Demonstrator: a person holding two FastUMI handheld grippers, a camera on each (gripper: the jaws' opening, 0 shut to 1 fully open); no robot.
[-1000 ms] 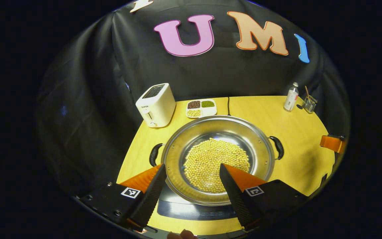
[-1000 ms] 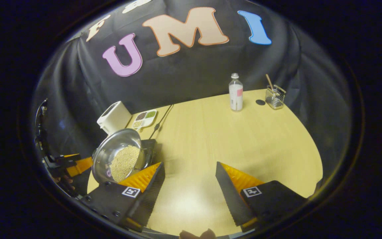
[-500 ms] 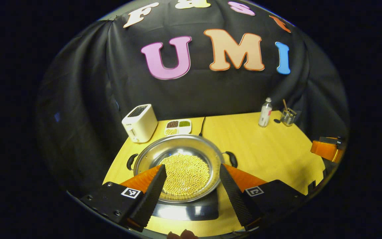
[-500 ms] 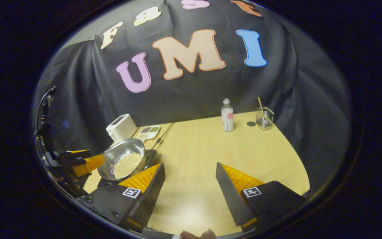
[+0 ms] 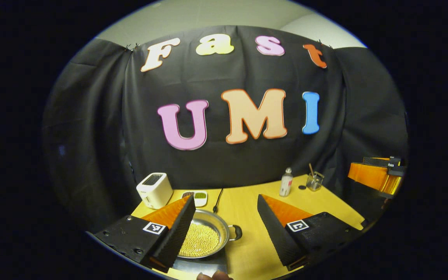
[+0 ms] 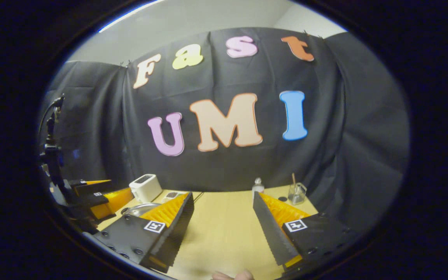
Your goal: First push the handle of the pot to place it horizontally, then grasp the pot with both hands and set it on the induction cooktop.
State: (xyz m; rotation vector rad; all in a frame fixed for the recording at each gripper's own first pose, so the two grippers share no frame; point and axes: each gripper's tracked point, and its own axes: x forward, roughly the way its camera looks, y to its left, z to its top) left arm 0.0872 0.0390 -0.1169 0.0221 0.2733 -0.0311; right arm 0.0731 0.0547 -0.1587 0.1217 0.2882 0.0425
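The steel pot [image 5: 208,238] holds yellow beans and rests on the dark induction cooktop [image 5: 202,266] at the table's near left; one black side handle [image 5: 238,232] points right. My left gripper [image 5: 226,197] hangs open above and behind the pot, with nothing between its fingers. My right gripper [image 6: 222,194] is open over bare table. In the right gripper view a sliver of the pot's rim [image 6: 136,208] peeks past my finger, with the left gripper [image 6: 101,196] beside it. The right gripper [image 5: 375,175] also appears far right in the left gripper view.
A white toaster [image 5: 154,190] and a sectioned dish of beans [image 5: 197,197] stand behind the pot, with a cord [image 5: 217,200] running back. A bottle [image 5: 286,182] and a wire holder [image 5: 314,181] sit at the back right. A dark stand [image 6: 53,155] rises left of the table.
Both grippers have drawn back and tilted upward, away from the pot. The pot has stayed on the cooktop and looks smaller and lower. Both grippers stayed open.
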